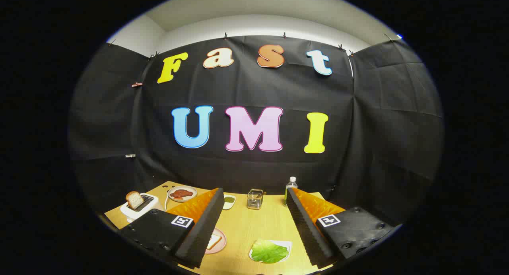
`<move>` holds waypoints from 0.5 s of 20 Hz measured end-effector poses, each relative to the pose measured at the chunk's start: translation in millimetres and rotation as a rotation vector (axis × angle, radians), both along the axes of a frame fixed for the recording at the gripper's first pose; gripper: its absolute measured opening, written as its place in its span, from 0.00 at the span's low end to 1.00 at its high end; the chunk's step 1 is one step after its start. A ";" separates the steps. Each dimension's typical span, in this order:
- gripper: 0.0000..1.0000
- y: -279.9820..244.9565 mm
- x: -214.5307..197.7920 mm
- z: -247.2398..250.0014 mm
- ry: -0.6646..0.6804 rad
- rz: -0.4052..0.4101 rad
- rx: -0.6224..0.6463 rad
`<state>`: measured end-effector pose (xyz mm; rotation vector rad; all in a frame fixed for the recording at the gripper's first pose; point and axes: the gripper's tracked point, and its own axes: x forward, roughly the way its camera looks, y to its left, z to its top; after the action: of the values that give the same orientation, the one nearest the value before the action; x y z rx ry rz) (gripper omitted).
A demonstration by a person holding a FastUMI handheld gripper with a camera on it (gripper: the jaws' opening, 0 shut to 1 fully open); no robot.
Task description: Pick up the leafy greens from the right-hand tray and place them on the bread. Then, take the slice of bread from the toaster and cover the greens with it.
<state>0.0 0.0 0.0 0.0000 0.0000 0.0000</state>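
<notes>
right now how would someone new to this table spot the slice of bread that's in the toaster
Start at the wooden table and go beyond the open gripper to the white toaster near its far corner. The slice of bread stands up out of the toaster's slot, unlike the flat slice on the pink plate.

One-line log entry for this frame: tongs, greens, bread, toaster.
tongs: open, holding nothing | leafy greens: on tray between fingers | bread on plate: uncovered | toaster: slice still in slot

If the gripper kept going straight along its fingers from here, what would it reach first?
Probably the small metal basket at the table's far side, which sits between the open gripper fingers' line. The leafy greens lie lower, beneath that path. Depth is hard to judge.
</notes>
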 end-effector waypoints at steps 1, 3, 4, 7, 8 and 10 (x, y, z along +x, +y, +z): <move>0.97 -0.8 1.1 1.8 -0.006 -0.001 -0.001; 0.97 -0.9 2.5 3.2 -0.010 -0.002 0.001; 0.97 -1.0 3.2 3.3 -0.010 -0.002 0.005; 0.97 -1.8 1.5 0.2 -0.004 0.000 0.006; 0.97 -2.8 1.2 0.2 -0.002 -0.001 0.005; 0.97 -4.0 -0.8 0.5 -0.005 -0.004 0.009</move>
<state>-0.8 -4.0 0.5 0.0085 -0.0046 -0.0036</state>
